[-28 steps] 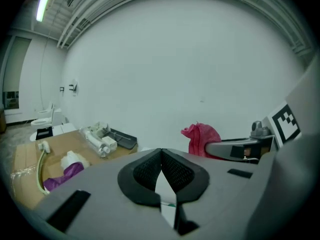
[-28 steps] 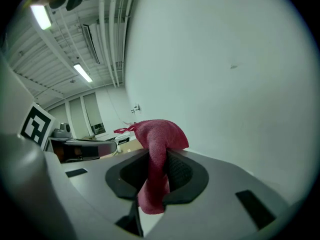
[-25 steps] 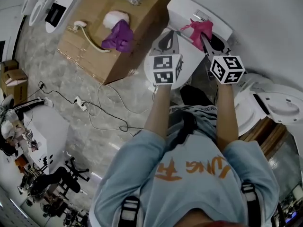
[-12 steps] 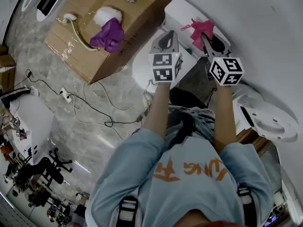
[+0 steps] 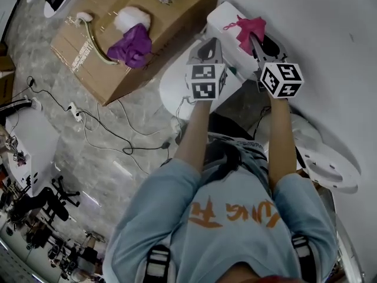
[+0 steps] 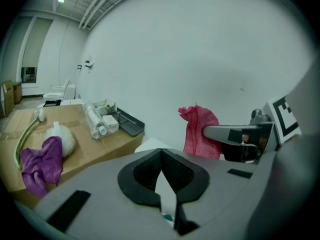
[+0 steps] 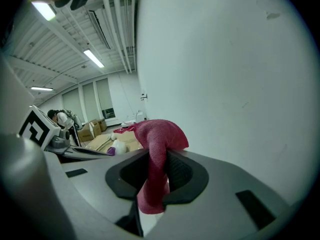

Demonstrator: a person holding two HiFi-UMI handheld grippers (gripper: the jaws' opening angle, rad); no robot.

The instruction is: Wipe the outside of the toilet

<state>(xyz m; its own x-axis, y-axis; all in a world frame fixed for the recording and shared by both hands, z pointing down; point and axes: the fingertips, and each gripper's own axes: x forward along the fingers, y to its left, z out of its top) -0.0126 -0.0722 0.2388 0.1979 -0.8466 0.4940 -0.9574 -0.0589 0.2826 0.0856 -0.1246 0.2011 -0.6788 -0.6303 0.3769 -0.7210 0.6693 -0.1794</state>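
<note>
The white toilet (image 5: 222, 17) stands against the wall, its lid (image 5: 174, 87) toward the floor. My right gripper (image 5: 253, 40) is shut on a pink cloth (image 5: 250, 28), which hangs over the tank top. In the right gripper view the pink cloth (image 7: 157, 134) bunches above the shut jaws of the right gripper (image 7: 157, 156) and drapes down between them. My left gripper (image 5: 210, 42) hovers over the toilet beside the right one. The left gripper (image 6: 161, 154) is shut with nothing held. From there the pink cloth (image 6: 197, 129) shows to the right.
A cardboard box (image 5: 82, 52) left of the toilet carries a purple cloth (image 5: 132, 46), a white fluffy ball (image 5: 131, 19) and a hose (image 5: 97, 43). Cables (image 5: 112, 140) trail over the floor. Another white toilet (image 5: 327, 158) stands at the right.
Both grippers have kept their places above the toilet while the head view shifted. The pink cloth sits a little higher over the tank. Both stay shut.
</note>
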